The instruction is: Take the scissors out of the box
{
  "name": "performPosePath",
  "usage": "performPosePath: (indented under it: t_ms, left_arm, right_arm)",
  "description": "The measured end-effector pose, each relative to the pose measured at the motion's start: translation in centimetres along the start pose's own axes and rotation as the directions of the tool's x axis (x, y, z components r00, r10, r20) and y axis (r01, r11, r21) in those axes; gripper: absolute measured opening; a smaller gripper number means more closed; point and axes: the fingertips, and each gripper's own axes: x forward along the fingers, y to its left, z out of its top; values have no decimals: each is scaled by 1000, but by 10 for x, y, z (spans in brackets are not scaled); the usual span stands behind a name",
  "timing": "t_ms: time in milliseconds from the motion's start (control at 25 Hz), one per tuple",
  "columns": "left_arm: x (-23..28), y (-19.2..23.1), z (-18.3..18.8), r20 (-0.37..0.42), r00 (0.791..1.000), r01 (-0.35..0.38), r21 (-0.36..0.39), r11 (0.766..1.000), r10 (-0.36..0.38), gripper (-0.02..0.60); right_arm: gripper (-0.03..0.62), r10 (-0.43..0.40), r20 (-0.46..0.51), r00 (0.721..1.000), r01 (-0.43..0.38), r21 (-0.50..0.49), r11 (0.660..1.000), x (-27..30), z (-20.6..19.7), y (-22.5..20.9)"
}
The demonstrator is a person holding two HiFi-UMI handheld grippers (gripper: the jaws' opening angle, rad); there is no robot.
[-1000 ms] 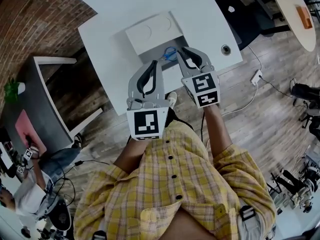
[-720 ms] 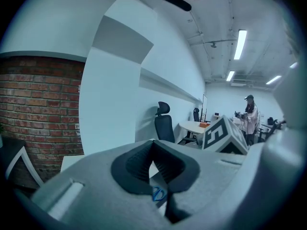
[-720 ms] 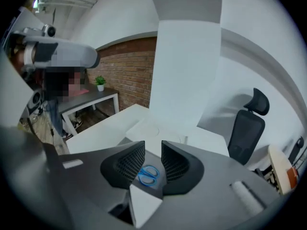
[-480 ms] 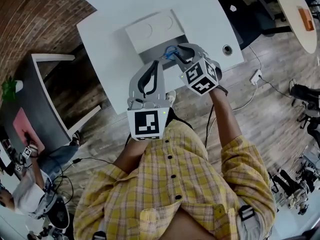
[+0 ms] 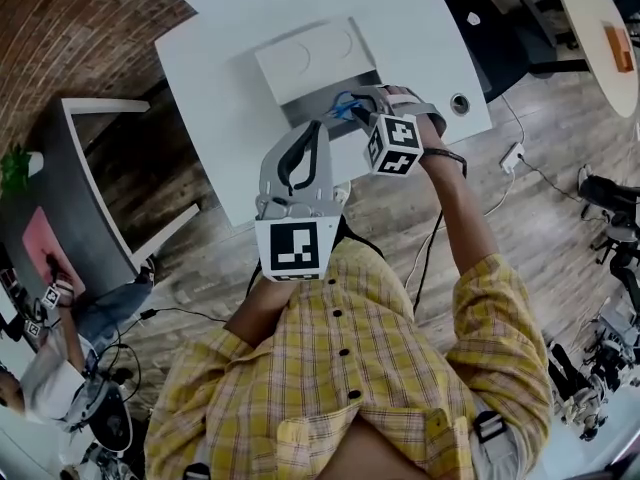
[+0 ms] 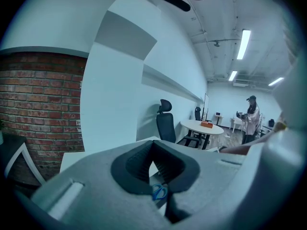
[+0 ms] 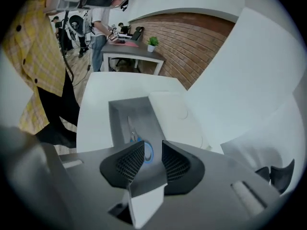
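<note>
A white box [image 5: 312, 60] sits on the white table [image 5: 220, 58], its lid slid back off a grey inside [image 7: 125, 116]. Blue-handled scissors [image 5: 343, 103] lie in that opening. My right gripper [image 5: 356, 108] points steeply down over the scissors. Its jaws are opening, and in the right gripper view the blue handle [image 7: 147, 152] shows through the gap between the pads, beyond them and not pressed by them. My left gripper [image 5: 318, 130] hangs at the table's front edge, short of the box, with its tips together and nothing in them. Past its jaws the scissors [image 6: 159, 191] show small.
A round cable hole [image 5: 459, 102] is set in the table right of the box. A grey side desk [image 5: 80, 198] stands to the left, with another person [image 5: 50, 368] near it. At the far right are a round table [image 5: 600, 28] and a black chair [image 5: 490, 18].
My right gripper has sunk toward the box opening, rolled over and spread its jaws above the scissors. The left gripper has stayed put.
</note>
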Motion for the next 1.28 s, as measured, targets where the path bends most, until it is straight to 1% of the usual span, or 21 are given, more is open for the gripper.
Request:
performPosePath:
  t_ms: [160, 320, 440, 640, 760, 1280]
  left_arm:
    - [3, 3, -1, 6, 1000, -7, -7, 1000, 7, 2]
    - [4, 3, -2, -7, 1000, -4, 4, 1000, 4, 2]
    - [7, 2, 1, 12, 1000, -6, -6, 1000, 6, 2]
    - [9, 5, -1, 10, 1000, -6, -1, 1000, 7, 2]
    - [11, 6, -1, 9, 1000, -11, -10, 1000, 11, 2]
    - [17, 6, -1, 6, 1000, -4, -2, 1000, 4, 2]
  right_arm:
    - [107, 56, -27, 998, -57, -67, 996, 16, -6, 7]
    - [107, 100, -62, 993, -107, -124, 987, 29, -11, 13]
    - [109, 141, -88, 986, -153, -147, 977, 39, -17, 17]
    - [114, 191, -133, 973, -214, -190, 958, 56, -25, 25]
    - [118, 217, -150, 965, -245, -201, 948, 63, -29, 29]
    - [118, 285, -195, 938, -322, -198, 926, 88, -41, 40]
